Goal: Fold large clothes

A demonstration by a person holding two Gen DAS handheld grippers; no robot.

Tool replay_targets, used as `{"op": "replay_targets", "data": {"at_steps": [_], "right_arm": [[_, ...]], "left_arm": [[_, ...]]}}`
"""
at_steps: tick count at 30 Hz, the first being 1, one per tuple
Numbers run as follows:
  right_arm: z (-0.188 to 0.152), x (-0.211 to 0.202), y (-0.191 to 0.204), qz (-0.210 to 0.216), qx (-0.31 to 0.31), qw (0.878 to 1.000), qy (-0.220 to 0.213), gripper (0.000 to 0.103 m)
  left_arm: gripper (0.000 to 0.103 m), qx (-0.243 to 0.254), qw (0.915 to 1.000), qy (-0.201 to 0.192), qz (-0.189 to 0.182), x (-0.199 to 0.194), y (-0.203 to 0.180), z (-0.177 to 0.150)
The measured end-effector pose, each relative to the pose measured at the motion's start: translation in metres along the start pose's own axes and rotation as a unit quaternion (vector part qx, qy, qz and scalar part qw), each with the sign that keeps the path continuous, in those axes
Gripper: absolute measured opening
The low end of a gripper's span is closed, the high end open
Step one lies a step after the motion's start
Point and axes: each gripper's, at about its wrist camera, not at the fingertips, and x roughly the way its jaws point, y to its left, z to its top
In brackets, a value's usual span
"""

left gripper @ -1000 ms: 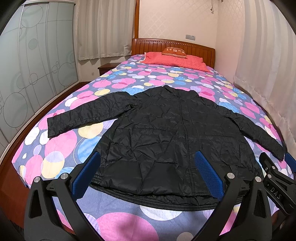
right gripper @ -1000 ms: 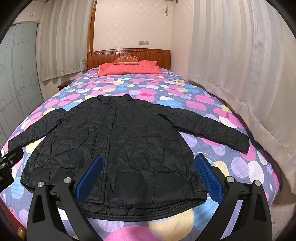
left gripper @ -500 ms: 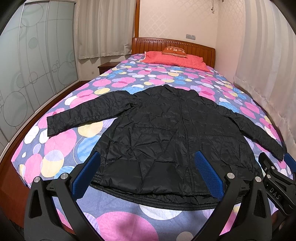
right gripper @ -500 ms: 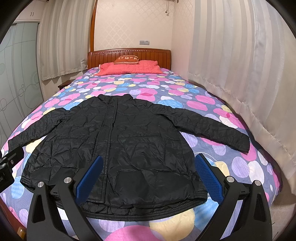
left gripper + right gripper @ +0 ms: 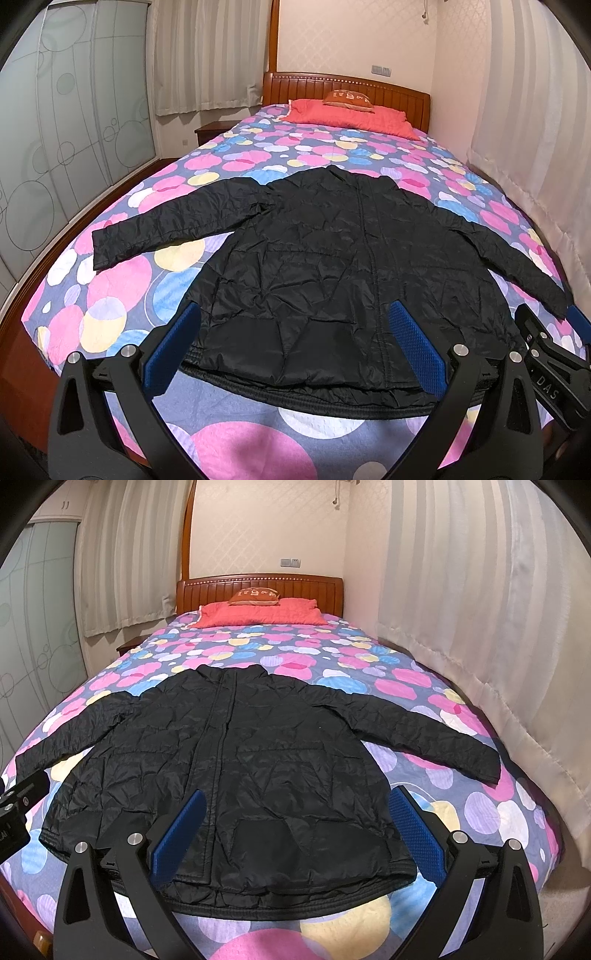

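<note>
We see only part of each tool: in the left wrist view the right gripper [image 5: 576, 328] is cut off at the lower right edge, so we cannot tell there how its jaws stand, and in the right wrist view only a black corner of the left gripper [image 5: 14, 812] shows at the left edge. The lettering on the small orange cushion [image 5: 349, 99] at the top of the frame is too blurred to read. The black quilted jacket [image 5: 351, 273] lies flat and front-up on the bed [image 5: 122, 295], across the middle of both frames, collar toward the wooden headboard [image 5: 347, 86], both sleeves spread outward over the dotted bedspread [image 5: 258, 443]. A red pillow [image 5: 351, 118] lies under the cushion at the head of the bed. In its own view the left gripper [image 5: 293, 350] hovers with its blue pads [image 5: 413, 347] wide apart, framing the hem in the lower centre without touching it. The right gripper [image 5: 293, 836] in its view is likewise spread wide, holding nothing, above the jacket [image 5: 258, 768] near its hem.
</note>
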Motion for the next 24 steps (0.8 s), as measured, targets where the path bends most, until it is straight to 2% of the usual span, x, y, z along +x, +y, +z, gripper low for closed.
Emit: {"op": "replay_targets", "data": {"at_steps": [7,14,20,24], "right_arm": [[0.000,0.000,0.001,0.000,0.000,1.000,0.003,0.098],[-0.007,0.021,0.007,-0.003,0.001,1.000,0.014,0.098],[-0.005,0.047,-0.009,-0.006,0.017,0.999,0.034,0.098],[0.001,0.079,-0.042,-0.016,0.054,0.997,0.049,0.098]], "left_arm": [[0.101,-0.001,1.0000,0.002,0.000,0.001,0.001,-0.004],[0.101,-0.007,0.9998,0.018,0.004,0.013,0.005,-0.015],[0.101,-0.026,0.9982,0.048,0.023,0.060,0.017,-0.007],[0.101,-0.047,0.9947,0.074,0.054,0.095,0.036,0.000]]}}
